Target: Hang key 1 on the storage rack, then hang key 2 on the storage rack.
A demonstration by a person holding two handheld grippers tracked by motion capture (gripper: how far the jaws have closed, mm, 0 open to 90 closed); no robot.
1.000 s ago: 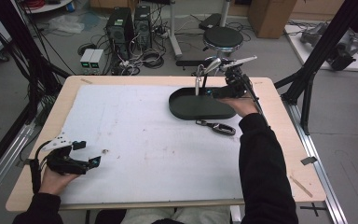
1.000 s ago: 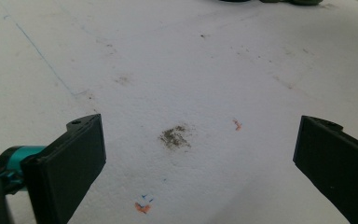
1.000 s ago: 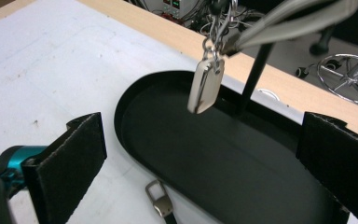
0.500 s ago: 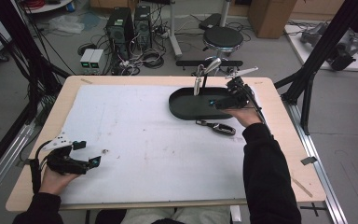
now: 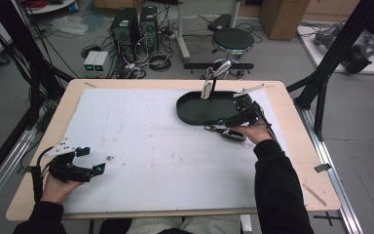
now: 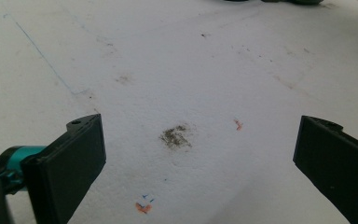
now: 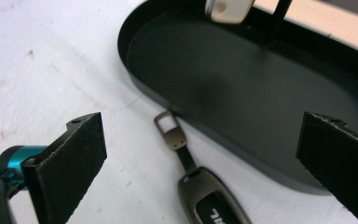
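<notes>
Right gripper (image 7: pixel 205 154) gapes over the car key fob (image 7: pixel 212 200), ungrasped beside the black tray (image 7: pixel 242 88); probably tray-bound; left gripper (image 6: pixel 196 158) open, idle.

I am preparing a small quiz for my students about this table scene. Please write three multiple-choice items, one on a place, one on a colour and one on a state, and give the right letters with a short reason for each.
1. Where does the key fob lie?
A. inside the tray
B. on the white mat, just outside the tray's rim
C. between the left gripper's jaws

2. What colour is the oval tray?
A. black
B. white
C. red

3. How do the jaws of the right gripper stand?
A. shut on the key fob
B. shut on nothing
C. open, wide apart

Answers:
1. B: the right gripper view shows the fob on the white mat, its metal loop at the tray wall.
2. A: both views show it black.
3. C: the two jaws stand far apart, the fob lying untouched between them.
</notes>
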